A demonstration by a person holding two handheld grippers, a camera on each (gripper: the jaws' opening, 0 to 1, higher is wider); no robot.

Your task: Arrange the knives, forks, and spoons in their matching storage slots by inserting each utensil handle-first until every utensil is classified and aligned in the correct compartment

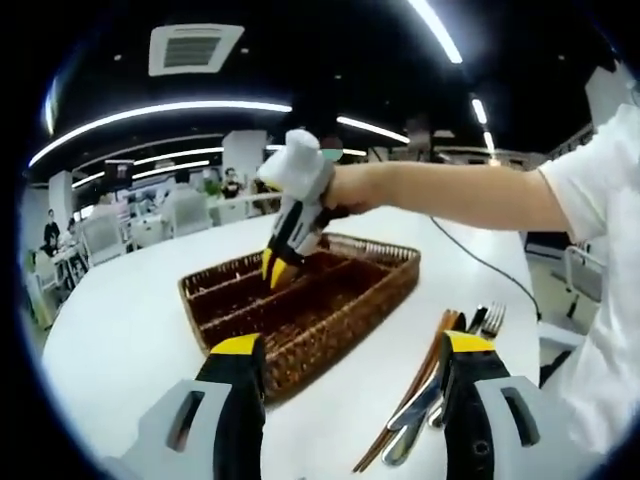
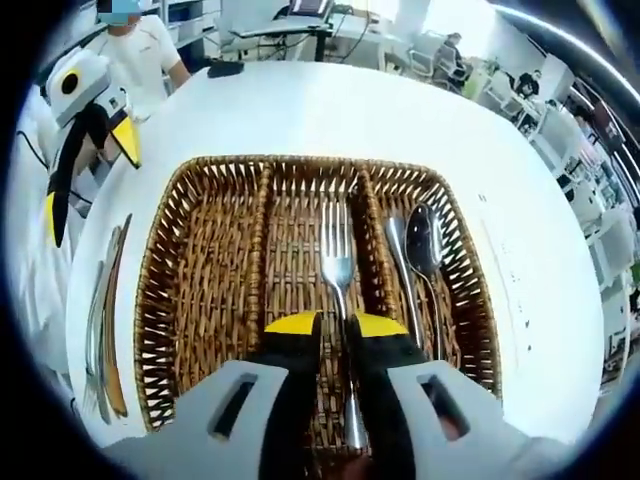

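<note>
Presently right gripper (image 2: 335,325), jaws clamped on fork (image 2: 338,270) over basket's (image 2: 160,300) centre-frame middle slot; left gripper (image 1: 350,345) jaws apart; lower the fork parallel to dividers, then release.

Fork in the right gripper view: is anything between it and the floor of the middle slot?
Nothing visible. The fork lies along the middle slot of the basket, between the right hand-held gripper's jaws. The two spoons sit in the neighbouring slot.

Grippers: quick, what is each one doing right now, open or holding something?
Left gripper: open, jaws wide apart, holding nothing.
Right gripper: jaws closed on the fork over the basket's middle slot.
</note>
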